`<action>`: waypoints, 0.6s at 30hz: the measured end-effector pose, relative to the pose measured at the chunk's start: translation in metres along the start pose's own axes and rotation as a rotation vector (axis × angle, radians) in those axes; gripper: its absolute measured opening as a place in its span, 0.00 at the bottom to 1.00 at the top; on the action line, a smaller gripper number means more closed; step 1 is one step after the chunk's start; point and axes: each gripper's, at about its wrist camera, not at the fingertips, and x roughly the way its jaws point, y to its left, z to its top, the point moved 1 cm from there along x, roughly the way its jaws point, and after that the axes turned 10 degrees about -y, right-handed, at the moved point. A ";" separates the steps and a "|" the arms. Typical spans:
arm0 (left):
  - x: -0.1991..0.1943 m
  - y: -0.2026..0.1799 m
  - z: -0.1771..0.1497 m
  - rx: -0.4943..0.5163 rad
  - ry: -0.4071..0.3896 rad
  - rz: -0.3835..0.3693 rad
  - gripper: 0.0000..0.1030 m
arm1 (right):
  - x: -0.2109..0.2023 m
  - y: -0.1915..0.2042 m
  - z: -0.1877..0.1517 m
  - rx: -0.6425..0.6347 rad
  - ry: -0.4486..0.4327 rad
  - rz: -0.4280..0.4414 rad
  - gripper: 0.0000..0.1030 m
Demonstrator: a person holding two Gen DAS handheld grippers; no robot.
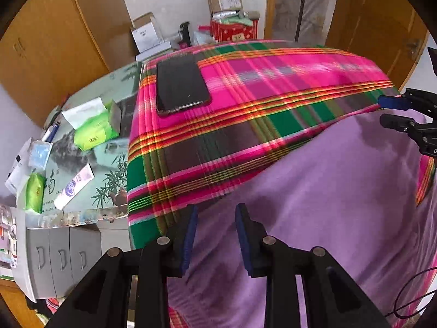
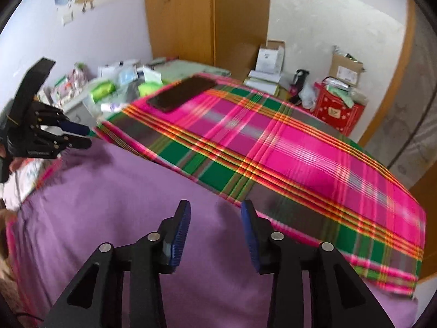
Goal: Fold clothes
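Observation:
A purple garment (image 1: 341, 191) lies spread on a pink, green and orange plaid cloth (image 1: 245, 104) that covers the table. My left gripper (image 1: 216, 213) hovers over the garment's left part, near its edge against the plaid; the jaws stand apart with nothing between them. It shows again at the left of the right wrist view as the left gripper (image 2: 87, 135), above the garment's far corner. My right gripper (image 2: 215, 210) is open over the purple garment (image 2: 109, 205), close to where it meets the plaid cloth (image 2: 286, 142). In the left wrist view the right gripper (image 1: 387, 112) shows at the right edge.
A dark phone (image 1: 180, 84) lies on the plaid cloth's far left corner. Left of the cloth are green tissue packs (image 1: 95, 131), a tube (image 1: 73, 186) and grey drawers (image 1: 60, 257). Cardboard boxes and a red box (image 2: 336, 112) stand behind, by a wooden wardrobe (image 2: 185, 13).

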 end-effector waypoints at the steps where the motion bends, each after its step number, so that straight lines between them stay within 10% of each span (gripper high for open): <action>1: 0.004 0.001 0.000 0.006 0.007 0.013 0.29 | 0.008 -0.002 0.000 -0.013 0.014 0.002 0.44; 18: 0.025 0.008 -0.005 0.056 0.011 0.012 0.31 | 0.065 0.000 -0.012 -0.080 0.118 0.102 0.50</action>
